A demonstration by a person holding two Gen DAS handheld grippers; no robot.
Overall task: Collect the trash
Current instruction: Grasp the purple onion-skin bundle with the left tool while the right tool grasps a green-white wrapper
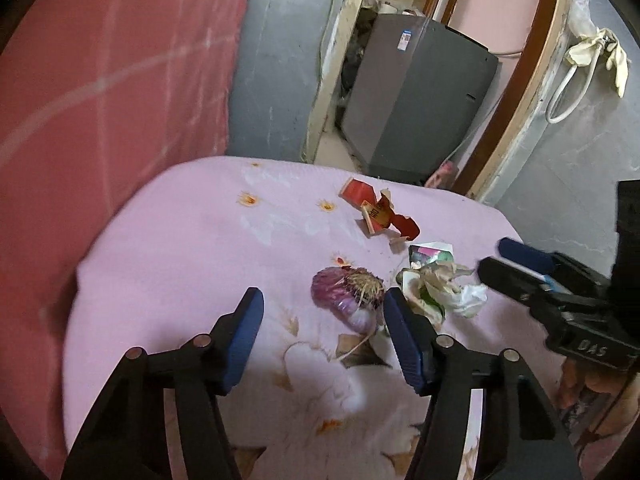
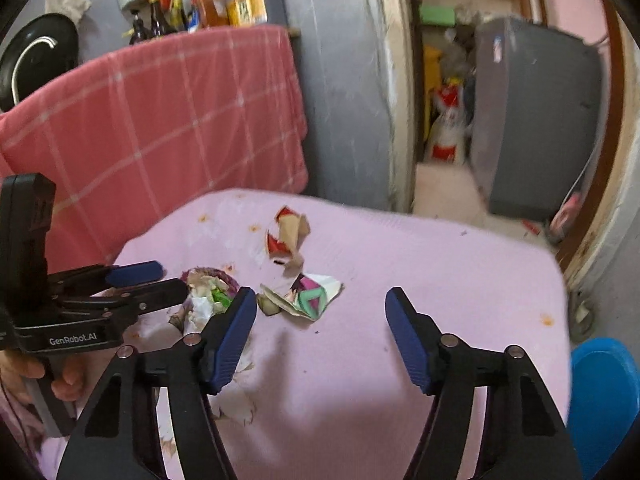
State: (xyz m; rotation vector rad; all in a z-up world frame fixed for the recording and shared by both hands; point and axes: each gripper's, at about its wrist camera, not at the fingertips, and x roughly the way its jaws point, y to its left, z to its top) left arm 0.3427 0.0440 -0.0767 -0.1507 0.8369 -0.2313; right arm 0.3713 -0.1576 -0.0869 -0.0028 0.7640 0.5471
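Trash lies scattered on the pink floral cloth [image 1: 168, 240] that covers the table in front of me: a torn red carton [image 1: 378, 210] farthest from me, a crumpled colourful wrapper [image 2: 310, 296] nearer, a purple onion piece [image 1: 348, 296] with dried roots, and a wad of white and green scraps [image 1: 444, 292] just beside it. My left gripper [image 1: 324, 336] has its blue pads spread apart with nothing pinched; the onion piece sits just beyond the gap, close to the inner side of the right-hand pad. My right gripper [image 2: 320, 336] is likewise spread and empty, hovering over bare cloth, with the wrapper just past its tips. A red checked cloth [image 2: 160, 120] hangs behind the table, and a blue bin [image 2: 604, 396] stands off the right edge.
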